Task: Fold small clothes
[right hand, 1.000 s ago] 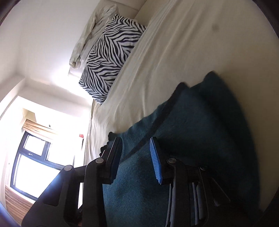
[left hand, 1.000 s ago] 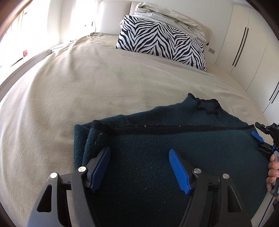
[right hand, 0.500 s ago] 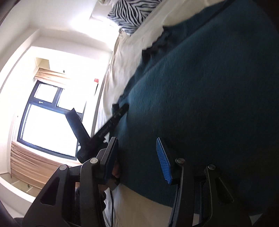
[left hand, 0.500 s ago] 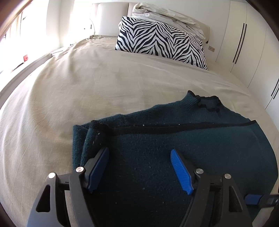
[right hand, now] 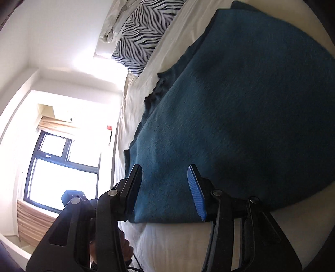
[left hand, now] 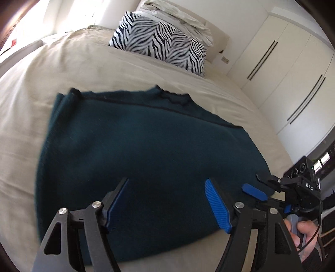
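Observation:
A dark teal sweater [left hand: 146,150] lies folded flat on the beige bed [left hand: 83,69], collar toward the pillow. My left gripper [left hand: 167,204] hovers open over the sweater's near edge with nothing pinched between its blue pads. The right gripper [left hand: 259,185], held by a hand [left hand: 303,232], sits low at the sweater's near right corner. In the right wrist view, my right gripper [right hand: 165,188] has its jaws opening. The sweater [right hand: 240,104] lies under and beyond the gap, and the pads do not press on it.
A zebra-print pillow [left hand: 163,46] with crumpled pale bedding [left hand: 178,14] on top stands at the head of the bed. White wardrobe doors [left hand: 293,83] line the right side. A bright window [right hand: 62,167] is on the far side. The bed's near edge [right hand: 188,240] is just below the grippers.
Both grippers have drawn back toward the sweater's near edge. The right gripper left the sweater's side and swung round, its jaws wider. The sweater lies released and flat.

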